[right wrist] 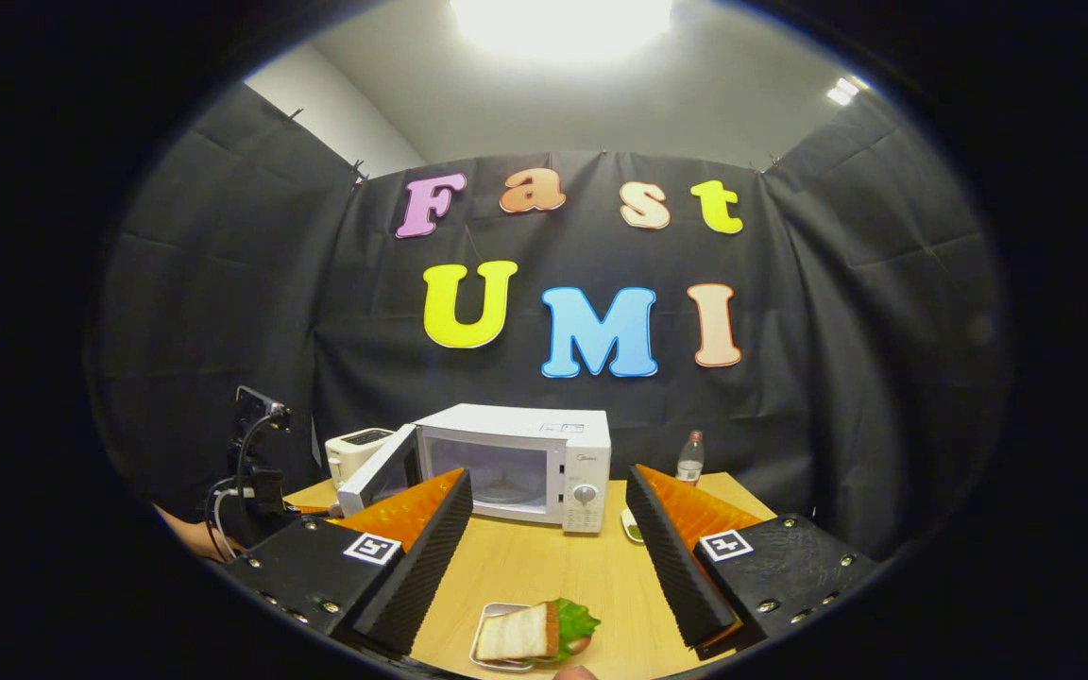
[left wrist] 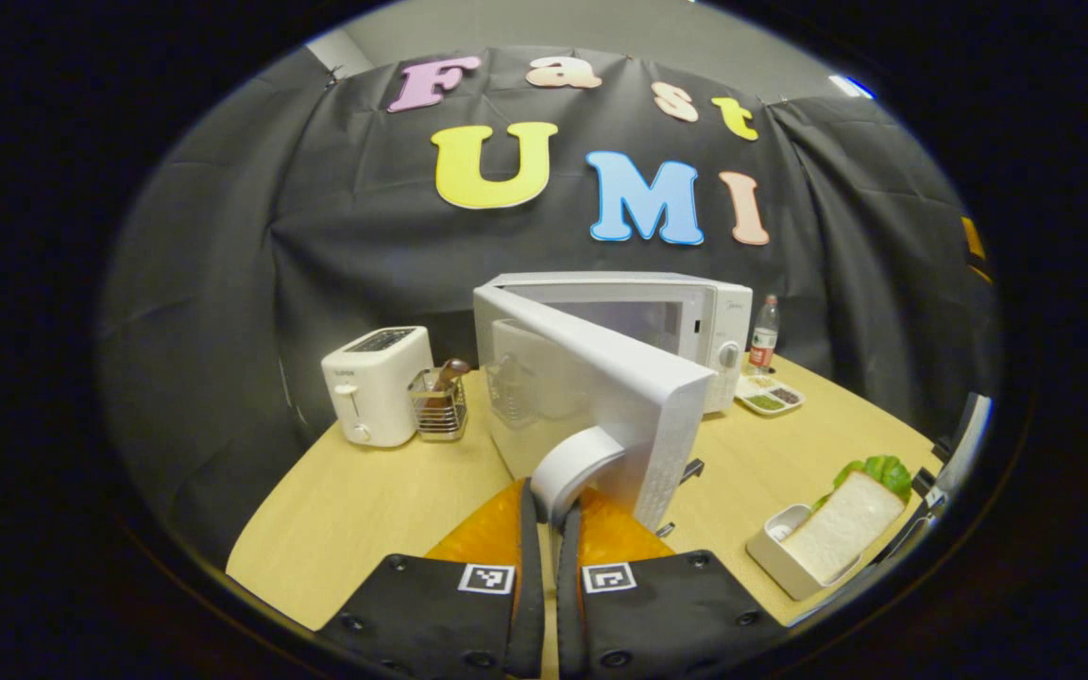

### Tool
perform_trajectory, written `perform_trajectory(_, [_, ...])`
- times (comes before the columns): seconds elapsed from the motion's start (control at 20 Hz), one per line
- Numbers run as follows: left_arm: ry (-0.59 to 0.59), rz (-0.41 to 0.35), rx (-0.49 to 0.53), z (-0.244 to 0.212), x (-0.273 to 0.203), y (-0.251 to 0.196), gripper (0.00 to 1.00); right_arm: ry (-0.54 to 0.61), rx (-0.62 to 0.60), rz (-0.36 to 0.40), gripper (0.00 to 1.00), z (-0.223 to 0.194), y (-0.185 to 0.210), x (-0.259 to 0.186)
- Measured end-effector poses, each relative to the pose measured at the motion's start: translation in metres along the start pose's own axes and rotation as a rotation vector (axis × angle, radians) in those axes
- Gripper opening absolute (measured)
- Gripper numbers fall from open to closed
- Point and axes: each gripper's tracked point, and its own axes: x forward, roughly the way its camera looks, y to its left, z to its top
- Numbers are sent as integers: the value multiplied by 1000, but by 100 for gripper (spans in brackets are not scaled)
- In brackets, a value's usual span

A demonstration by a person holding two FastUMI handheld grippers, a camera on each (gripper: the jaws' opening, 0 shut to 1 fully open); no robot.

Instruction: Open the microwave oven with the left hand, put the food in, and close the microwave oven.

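Left gripper [left wrist: 549,529], bottom centre of the left gripper view: fingers clamping the curved, smooth white handle [left wrist: 574,465] of the microwave door [left wrist: 601,397], which is standing partly open.

Risk: the glossy handle slipping free, or the pull dragging the boxy microwave [right wrist: 516,463] across the wooden worktop [left wrist: 365,491].

Right gripper [right wrist: 549,557]: ridged fingers spread apart, hovering above the sandwich [right wrist: 535,631] in its shallow tray [right wrist: 485,652], bottom centre.

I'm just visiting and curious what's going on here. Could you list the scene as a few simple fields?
Microwave: on the table, door swung open
Left gripper: shut on the door handle
Right gripper: open, above the table
Food: sandwich with lettuce in a small tray, still outside the microwave
Nearby: toaster, bottle
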Motion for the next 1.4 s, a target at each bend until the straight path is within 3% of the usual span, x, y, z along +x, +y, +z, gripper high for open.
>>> perform_trajectory(0.35, [-4,30,-30,-4,-7,55,13,-3,1,-5,99,0,38,21])
perform_trajectory(0.55, [3,1,-88,-8,-17,67,19,2,4,-12,99,-1,43,26])
perform_trajectory(0.75, [-31,73,-98,0,-43,80,42,55,13,8,99,-12,31,36])
perform_trajectory(0.9, [-96,147,-136,22,-78,85,89,133,14,43,99,-28,19,44])
perform_trajectory(0.95, [-119,165,-144,28,-87,84,99,158,16,57,99,-35,14,47])
perform_trajectory(1.15, [-188,229,-121,55,-128,68,94,269,56,94,99,-67,-8,55])
perform_trajectory(1.4, [-234,263,-122,79,-158,37,96,460,97,173,99,-118,-21,60])
